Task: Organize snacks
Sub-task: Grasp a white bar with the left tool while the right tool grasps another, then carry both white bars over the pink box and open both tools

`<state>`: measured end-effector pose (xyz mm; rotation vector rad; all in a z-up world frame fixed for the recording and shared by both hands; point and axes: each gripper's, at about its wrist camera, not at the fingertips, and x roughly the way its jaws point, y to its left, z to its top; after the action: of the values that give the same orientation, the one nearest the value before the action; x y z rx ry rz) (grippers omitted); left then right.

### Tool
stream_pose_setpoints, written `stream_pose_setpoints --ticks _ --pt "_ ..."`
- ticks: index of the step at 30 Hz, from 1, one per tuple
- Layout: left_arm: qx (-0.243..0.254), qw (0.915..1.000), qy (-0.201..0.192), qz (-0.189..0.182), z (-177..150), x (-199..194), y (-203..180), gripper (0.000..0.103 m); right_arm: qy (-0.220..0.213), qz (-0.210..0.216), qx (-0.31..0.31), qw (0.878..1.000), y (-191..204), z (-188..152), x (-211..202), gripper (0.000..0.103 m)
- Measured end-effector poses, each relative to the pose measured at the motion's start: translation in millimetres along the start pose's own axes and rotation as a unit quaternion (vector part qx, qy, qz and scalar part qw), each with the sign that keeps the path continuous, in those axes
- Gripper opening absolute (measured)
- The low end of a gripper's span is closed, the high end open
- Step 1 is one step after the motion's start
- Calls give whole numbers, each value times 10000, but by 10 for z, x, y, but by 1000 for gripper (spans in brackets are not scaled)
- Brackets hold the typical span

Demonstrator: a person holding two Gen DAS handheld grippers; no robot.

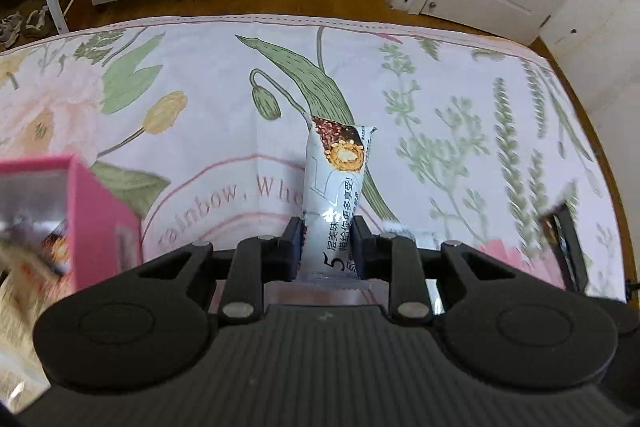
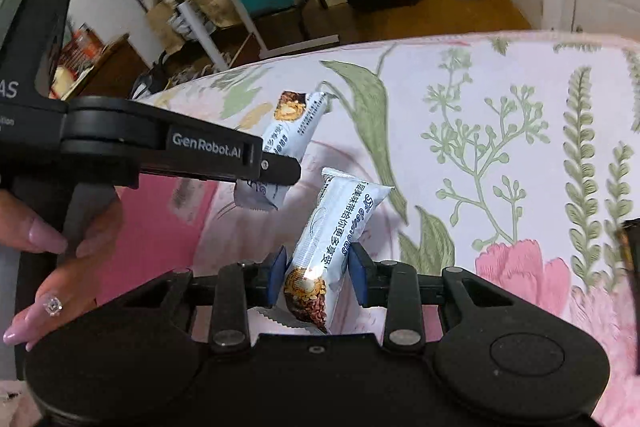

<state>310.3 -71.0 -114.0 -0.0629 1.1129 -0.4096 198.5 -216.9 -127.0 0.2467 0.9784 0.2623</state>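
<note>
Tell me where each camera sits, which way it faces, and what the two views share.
Left wrist: on the left hand-held gripper, looking down along its fingers at a snack bar they clamp, above the floral tablecloth; pink box at left.
Right wrist: on the right hand-held gripper, clamping a second snack bar; the person's hand on the left gripper shows.
Shared: the left bar, the tablecloth.

Left gripper (image 1: 326,247) clamped on a white snack bar wrapper (image 1: 334,183), pads pressing both sides near its lower end, bar sticking forward above the floral tablecloth (image 1: 440,99). Pink box (image 1: 96,219) at left edge, blurred. Dark packet (image 1: 564,243) far right.
</note>
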Motion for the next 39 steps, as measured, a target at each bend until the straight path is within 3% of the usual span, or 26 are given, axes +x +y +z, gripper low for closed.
stream_pose_setpoints --ticks 2,11,19,23,25,28,35,39 --pt "22 10000 -39 -82 -81 -184 2 24 -10 -47 -130 9999 122 -50 -153 38" --pt "56 9991 -335 -239 -458 -1258 338 24 253 451 -582 9970 604 -128 -607 38" --pt "-352 9944 -999 -64 -770 -2092 903 24 56 1279 -1416 9816 1205 -44 -636 38" --pt "-816 9897 -1160 192 -894 -2238 1254 24 -252 1579 -2257 9610 1662 -12 -522 38" --pt "-1100 9869 -1130 348 -953 -2239 1450 24 -407 1454 -2687 9513 1911 -11 -446 38" --pt "-1431 9814 -1110 637 -1042 -2200 1712 24 -337 1326 -3599 9229 2334 -39 -271 38" --pt "-2113 9647 -1075 1144 -1189 -2051 2134 25 -100 1477 -4459 8828 2722 -33 112 38" --pt "-2339 9562 -1057 1407 -1187 -1905 2263 26 -62 1587 -4604 8734 2855 -51 293 38"
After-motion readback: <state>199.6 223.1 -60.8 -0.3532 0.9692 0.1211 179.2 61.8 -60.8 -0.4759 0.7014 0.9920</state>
